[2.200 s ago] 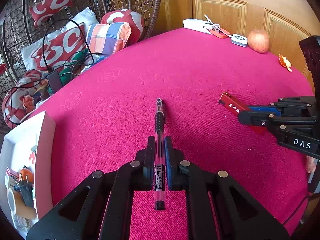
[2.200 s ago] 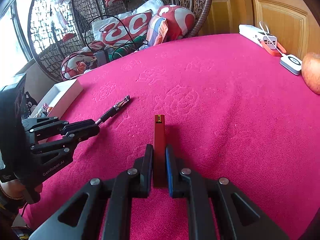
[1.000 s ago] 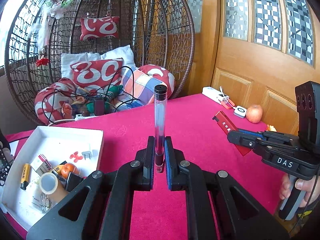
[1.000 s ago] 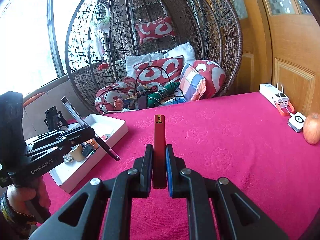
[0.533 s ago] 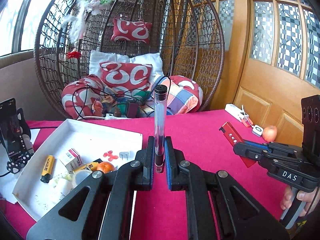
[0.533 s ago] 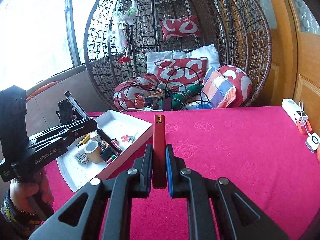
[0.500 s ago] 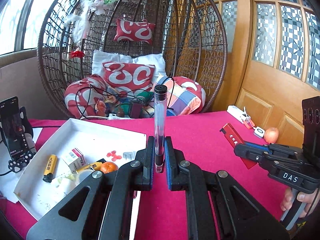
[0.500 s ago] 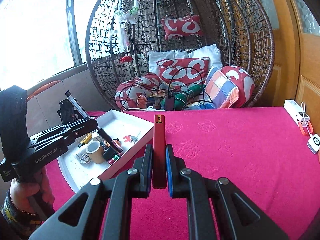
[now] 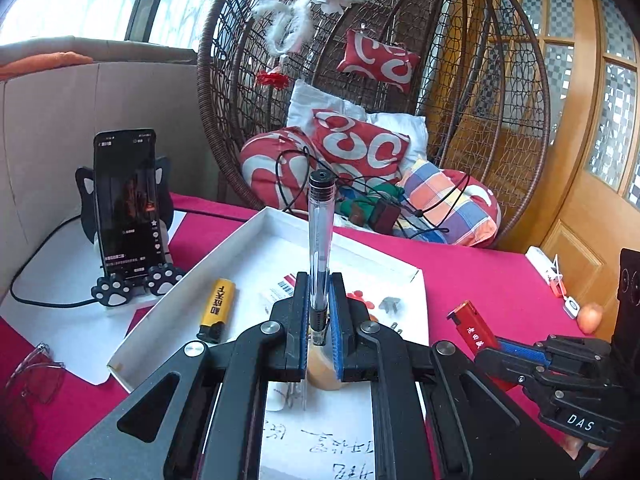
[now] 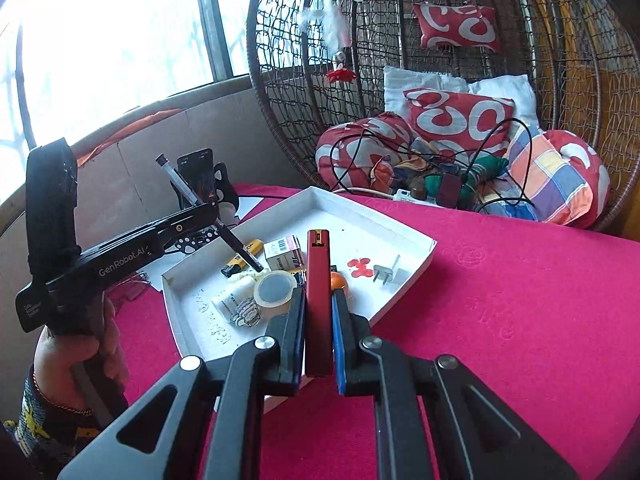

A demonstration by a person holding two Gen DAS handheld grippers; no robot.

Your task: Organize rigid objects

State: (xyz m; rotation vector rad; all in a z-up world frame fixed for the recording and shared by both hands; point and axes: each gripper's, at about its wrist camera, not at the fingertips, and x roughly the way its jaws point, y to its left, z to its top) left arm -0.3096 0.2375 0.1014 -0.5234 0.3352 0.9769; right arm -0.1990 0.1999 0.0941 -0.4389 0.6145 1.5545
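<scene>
**Two clamped grippers at one white tray**

One shallow white rectangular tray (image 10: 404, 280) sits on the magenta tablecloth (image 10: 520, 300). Inside lie a yellow lighter with a black end (image 9: 216, 309), a small white barcoded box (image 10: 282, 257), a roll of clear tape (image 10: 275, 289), an orange round fruit (image 10: 338, 280), a red flower-shaped piece (image 10: 360, 267) and a grey plug adapter (image 10: 383, 273). The left gripper (image 9: 319, 332), over the tray, is closed tight on a clear-barrelled pen (image 9: 321, 240) standing upright. The right gripper (image 10: 318, 344), at the tray's near edge, is closed tight on a slim dark-red rectangular case (image 10: 318, 304).
</scene>
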